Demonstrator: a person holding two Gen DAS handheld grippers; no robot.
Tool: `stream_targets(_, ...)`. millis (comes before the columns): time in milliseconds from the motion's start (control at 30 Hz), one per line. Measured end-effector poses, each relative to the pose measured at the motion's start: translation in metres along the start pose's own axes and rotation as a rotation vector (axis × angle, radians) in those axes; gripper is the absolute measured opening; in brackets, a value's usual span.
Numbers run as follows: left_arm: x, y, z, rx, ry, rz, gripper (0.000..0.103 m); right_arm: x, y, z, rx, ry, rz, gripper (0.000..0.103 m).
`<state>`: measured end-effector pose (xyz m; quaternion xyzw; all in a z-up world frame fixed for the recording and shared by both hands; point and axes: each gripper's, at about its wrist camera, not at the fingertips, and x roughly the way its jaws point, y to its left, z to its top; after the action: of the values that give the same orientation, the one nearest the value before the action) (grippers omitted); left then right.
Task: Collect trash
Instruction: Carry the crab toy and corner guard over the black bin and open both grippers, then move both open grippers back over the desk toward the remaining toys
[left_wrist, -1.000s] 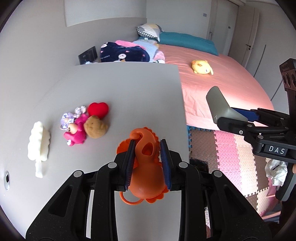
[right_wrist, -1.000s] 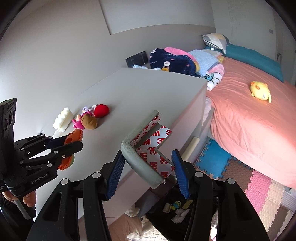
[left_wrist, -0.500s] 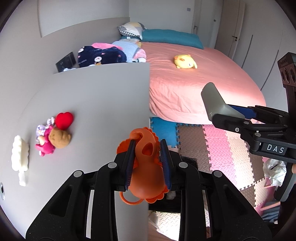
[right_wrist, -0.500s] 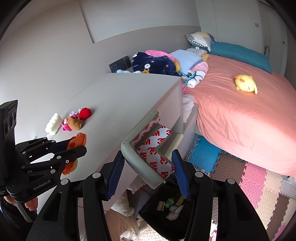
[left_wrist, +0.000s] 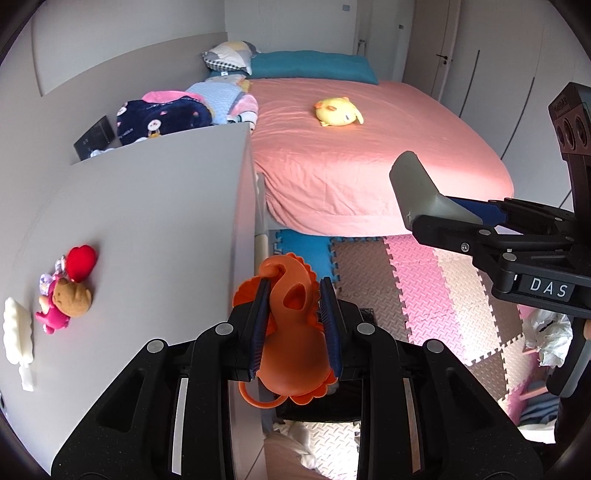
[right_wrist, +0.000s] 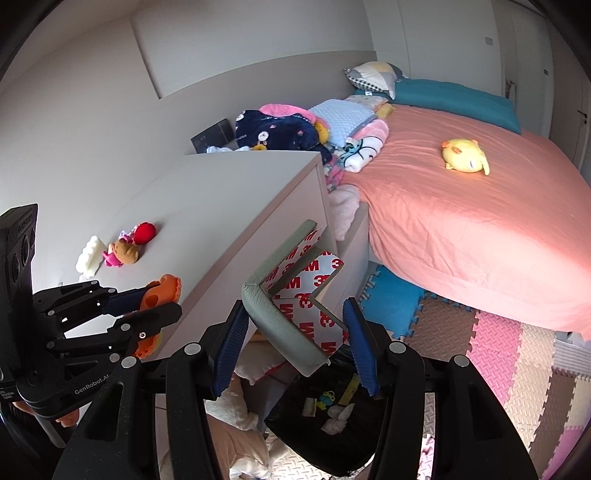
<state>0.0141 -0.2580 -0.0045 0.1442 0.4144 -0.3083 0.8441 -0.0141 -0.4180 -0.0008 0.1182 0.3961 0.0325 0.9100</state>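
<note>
- Right wrist view: the right gripper (right_wrist: 295, 332) is clamped on a grey foam corner guard (right_wrist: 284, 325), its long axis running up and away between the jaws.
- The black trash bin (right_wrist: 325, 417) sits on the floor directly below this gripper, beside the dresser (right_wrist: 229, 199); the right hand is nearer it.
- Left gripper (left_wrist: 293, 325) is clamped on an orange toy (left_wrist: 291, 347), just past the dresser edge.
- Since the earlier frames both hands have swung off the dresser top toward the bin; both grips are unchanged.
</note>
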Motion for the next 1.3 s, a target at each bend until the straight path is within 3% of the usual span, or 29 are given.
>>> stream_targets(467,0.022,-0.03,0.002,0.07,0.049,-0.044,0.027,-0.006,-0.028,-0.013,0.04,0.024,-0.047,0.054)
stream_targets(967,0.043,-0.031,0.0,0.084,0.097,-0.059,0.027,0.006,-0.037,-0.02,0.068,0.063,-0.053,0.054)
stream_targets(1067,0.049,-0.031,-0.002,0.097,0.154,-0.067,0.028,0.009,-0.037,-0.019,0.065,0.084,-0.045,0.055)
stream_targets(1133,0.051,-0.033,-0.003,0.101,0.179,-0.049,0.051,0.011,-0.038,-0.018,0.069,0.105,-0.031,0.062)
stream_targets(1167,0.05,-0.033,-0.004,0.102,0.18,-0.038,0.088,0.011,-0.039,-0.018,0.077,0.114,-0.029,0.067)
stream_targets(1200,0.047,-0.032,-0.004,0.101,0.16,-0.019,0.097,0.01,-0.04,-0.018,0.082,0.114,-0.031,0.073)
stream_targets(1300,0.04,-0.032,-0.004,0.106,0.138,-0.02,0.097,0.008,-0.041,-0.019,0.095,0.111,-0.033,0.074)
